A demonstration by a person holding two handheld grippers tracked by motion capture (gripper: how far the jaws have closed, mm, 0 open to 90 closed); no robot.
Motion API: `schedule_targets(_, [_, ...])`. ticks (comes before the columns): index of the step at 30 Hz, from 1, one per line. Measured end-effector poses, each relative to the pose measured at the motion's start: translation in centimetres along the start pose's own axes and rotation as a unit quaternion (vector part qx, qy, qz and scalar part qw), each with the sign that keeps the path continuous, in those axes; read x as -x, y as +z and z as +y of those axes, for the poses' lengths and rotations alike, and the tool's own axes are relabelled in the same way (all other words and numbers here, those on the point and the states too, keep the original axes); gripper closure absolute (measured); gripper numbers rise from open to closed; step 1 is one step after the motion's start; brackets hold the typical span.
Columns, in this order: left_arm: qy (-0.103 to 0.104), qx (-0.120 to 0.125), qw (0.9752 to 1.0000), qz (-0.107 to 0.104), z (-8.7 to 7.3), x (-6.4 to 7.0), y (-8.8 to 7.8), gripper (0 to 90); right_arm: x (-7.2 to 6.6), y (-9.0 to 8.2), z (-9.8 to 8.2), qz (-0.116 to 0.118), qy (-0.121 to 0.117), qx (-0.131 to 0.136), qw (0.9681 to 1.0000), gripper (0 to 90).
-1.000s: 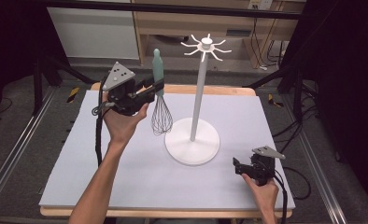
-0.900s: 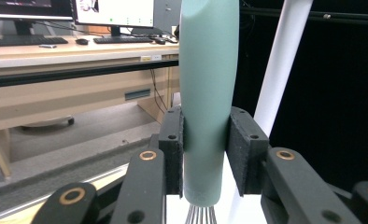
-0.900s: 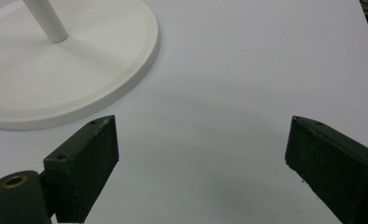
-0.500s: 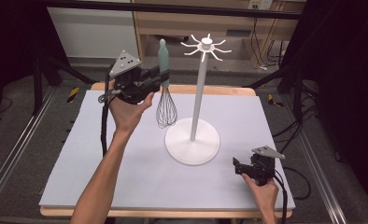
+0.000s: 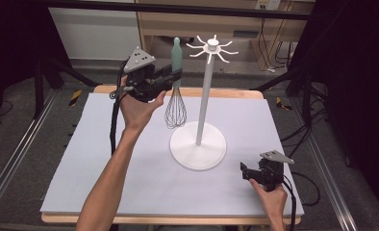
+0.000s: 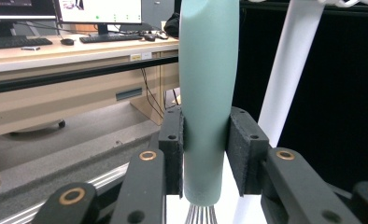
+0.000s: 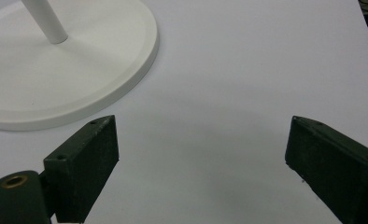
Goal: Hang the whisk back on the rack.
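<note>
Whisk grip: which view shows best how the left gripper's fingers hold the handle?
The left gripper view: both fingers press the whisk low on its teal handle, just above the wires. The high view shows the whole whisk hanging upright beside the white stand, its grip small. The right gripper view shows the stand's base.

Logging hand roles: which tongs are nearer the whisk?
Left. The left tongs clamp the whisk by its green handle; the right tongs rest open on the table, past the stand.

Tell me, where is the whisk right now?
In the high view the whisk hangs upright in the air, left of the white stand's pole. The left gripper clamps its pale green handle, wires pointing down above the table.
</note>
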State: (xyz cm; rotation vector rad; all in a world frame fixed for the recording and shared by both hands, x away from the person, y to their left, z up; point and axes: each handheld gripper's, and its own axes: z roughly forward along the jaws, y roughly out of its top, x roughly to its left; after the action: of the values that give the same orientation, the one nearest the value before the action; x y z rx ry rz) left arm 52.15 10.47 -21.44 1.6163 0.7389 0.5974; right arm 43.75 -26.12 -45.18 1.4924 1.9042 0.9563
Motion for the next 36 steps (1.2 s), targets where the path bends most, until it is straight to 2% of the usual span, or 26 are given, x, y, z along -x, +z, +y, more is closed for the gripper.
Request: schedule_targets(36, [0.017,-0.016,0.9997,-0.006,0.1,1.1,2.1,68.2,0.0,-0.1,0.1,0.003,0.001,0.001,1.0,10.1])
